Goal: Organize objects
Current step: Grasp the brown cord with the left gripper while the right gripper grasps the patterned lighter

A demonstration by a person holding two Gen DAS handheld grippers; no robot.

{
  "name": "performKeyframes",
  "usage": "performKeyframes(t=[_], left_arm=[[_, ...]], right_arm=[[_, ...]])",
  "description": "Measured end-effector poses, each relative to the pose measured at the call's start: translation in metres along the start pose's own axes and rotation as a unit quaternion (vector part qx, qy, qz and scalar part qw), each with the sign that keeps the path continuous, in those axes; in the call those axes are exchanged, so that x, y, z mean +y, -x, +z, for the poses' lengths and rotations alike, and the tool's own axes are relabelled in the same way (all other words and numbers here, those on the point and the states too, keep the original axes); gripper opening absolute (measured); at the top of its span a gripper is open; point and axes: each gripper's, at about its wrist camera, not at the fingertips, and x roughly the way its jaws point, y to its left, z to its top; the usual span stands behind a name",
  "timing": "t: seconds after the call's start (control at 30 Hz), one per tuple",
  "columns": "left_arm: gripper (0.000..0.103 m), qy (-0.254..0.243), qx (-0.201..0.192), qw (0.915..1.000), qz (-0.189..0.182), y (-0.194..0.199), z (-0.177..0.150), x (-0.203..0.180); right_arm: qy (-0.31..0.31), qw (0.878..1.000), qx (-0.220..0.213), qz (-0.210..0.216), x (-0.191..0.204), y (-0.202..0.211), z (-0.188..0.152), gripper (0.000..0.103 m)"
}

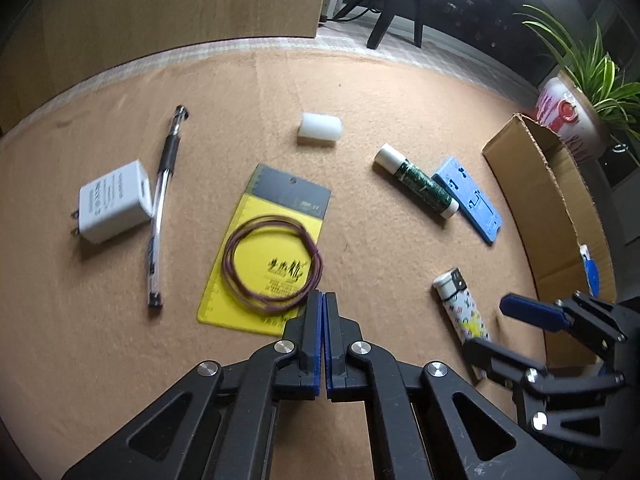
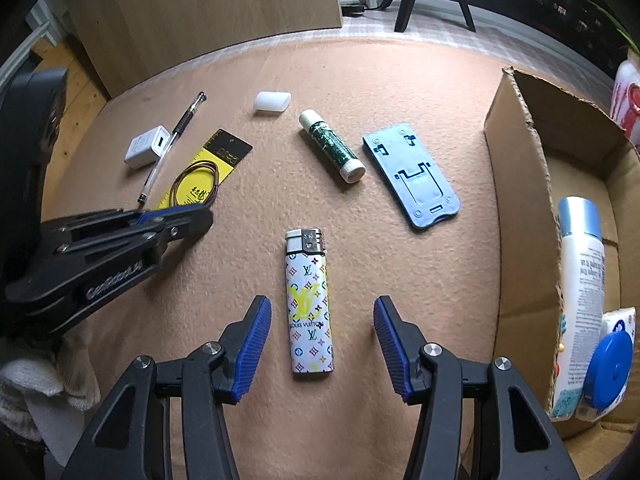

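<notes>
- My right gripper (image 2: 322, 344) hung with its jaws released and the white lighter with the coloured monogram print (image 2: 309, 304) lying between the blue pads, which did not touch it on either side.
- The lighter lay flat on the tan felt table cover (image 2: 360, 80), its metal head pointing to the far side, just left of the open cardboard box (image 2: 516, 200).
- My left gripper (image 1: 323, 300) was clenched, the pads pressed together at the near edge of the yellow and black ruler card (image 1: 264, 240); whether the loop of thin brown wire (image 1: 272, 264) was caught between them I could not tell.
- In the box a white bottle with a pale blue cap (image 2: 580, 280) and a round blue tape measure (image 2: 610, 372) already lay, so I judged the box was the place for collecting.
- To do the step well, I would lower the right gripper straight, keep the lighter centred, and close on its long sides near the middle, so it does not turn.
- The smooth shell might slip, therefore I would lift slowly and pass over the box wall, not against it.
</notes>
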Motion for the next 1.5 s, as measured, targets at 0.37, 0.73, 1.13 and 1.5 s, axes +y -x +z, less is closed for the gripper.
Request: performKeyframes(t=[0.37,0.73,1.13,1.5], left_arm=[[0.002,-0.014,-0.013,0.9997,0.013,0.012,-0.004,-0.003],[0.002,-0.044,-0.007,0.9978,0.049,-0.008,0.017,-0.016],[0.002,-0.007,0.010,0.9993,-0.036,0.006,-0.021,-0.006],[0.002,0.026,-0.026,0.9958,-0.084,0.046,-0.029,-0.011]], right_arm=[[0.038,0.999,0.013,-0.026,0.014,-0.009,-0.003,0.035],[0.052,0.998,0.011,-0.033,0.019,-0.009,-0.004,0.035],[0.030,1.000,0.001,-0.004,0.002,-0.005,-0.008,0.021],[-0.025,0.998,-0.044,0.037,-0.026,0.033,-0.021,0.021]])
